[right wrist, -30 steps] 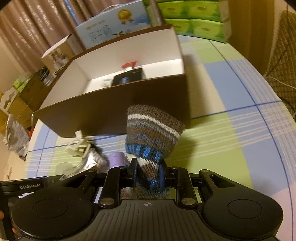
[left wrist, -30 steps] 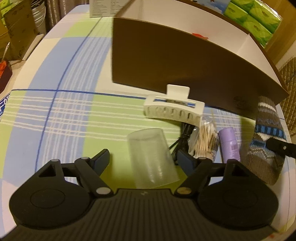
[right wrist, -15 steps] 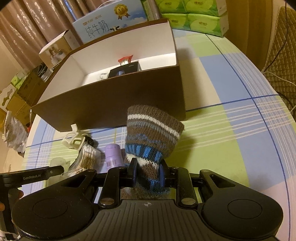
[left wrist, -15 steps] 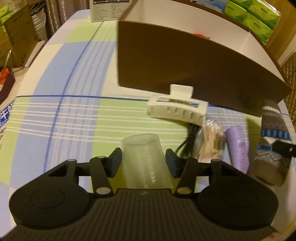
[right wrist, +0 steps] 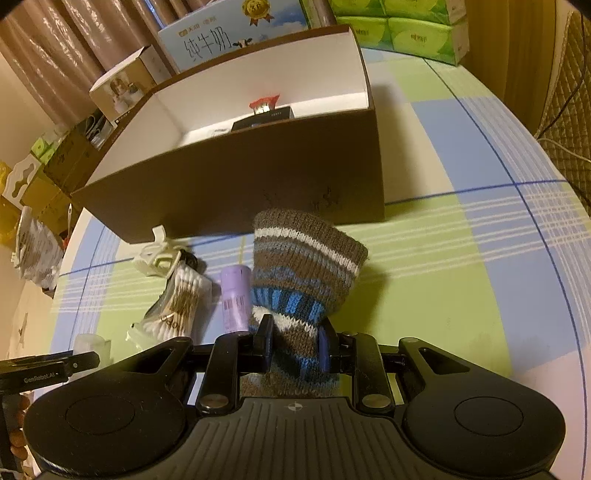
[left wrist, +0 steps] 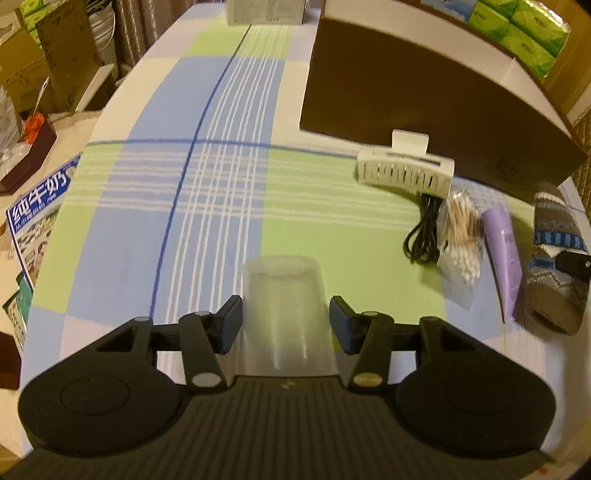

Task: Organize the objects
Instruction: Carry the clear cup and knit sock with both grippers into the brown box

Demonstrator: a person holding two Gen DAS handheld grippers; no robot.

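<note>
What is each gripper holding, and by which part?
The right gripper pinches the knit sock near one end. The left gripper clamps the translucent cup by its sides.

Running the count across the desk (left wrist: 332, 236): one frosted plastic cup (left wrist: 286, 314), one white hair claw clip (left wrist: 404, 168), one coiled black cable (left wrist: 423, 236), one bag of cotton swabs (left wrist: 460, 236), one purple tube (left wrist: 504, 251), one striped knitted sock (right wrist: 303, 277). One brown open box (right wrist: 258, 177), with at least two items inside. Four green tissue packs (right wrist: 406, 26) show behind it, and two grippers.
</note>
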